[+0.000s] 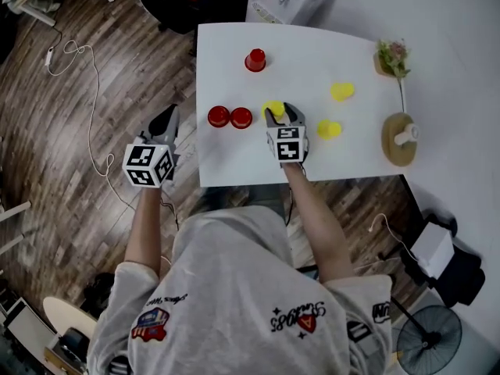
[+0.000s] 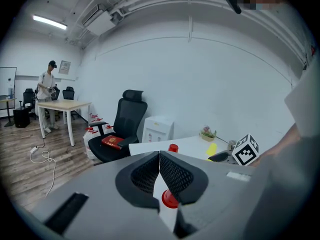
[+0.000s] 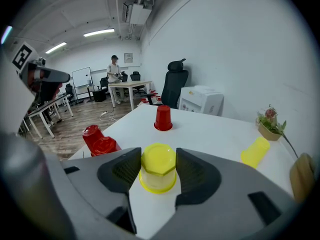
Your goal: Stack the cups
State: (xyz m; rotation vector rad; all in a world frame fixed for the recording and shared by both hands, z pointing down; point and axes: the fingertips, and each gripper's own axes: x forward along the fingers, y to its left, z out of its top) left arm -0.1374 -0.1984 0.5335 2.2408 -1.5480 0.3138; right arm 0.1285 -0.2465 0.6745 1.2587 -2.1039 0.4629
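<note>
The right tongs (image 1: 283, 116) clamp the upside-down yellow cup (image 3: 158, 168) between them on the table (image 3: 215, 134); the left tongs (image 2: 159, 156) are pressed together.

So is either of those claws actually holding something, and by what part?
The right gripper holds the upside-down yellow cup, jaws pressed on its opposite sides just below the closed end. The left gripper is shut with nothing in it.
</note>
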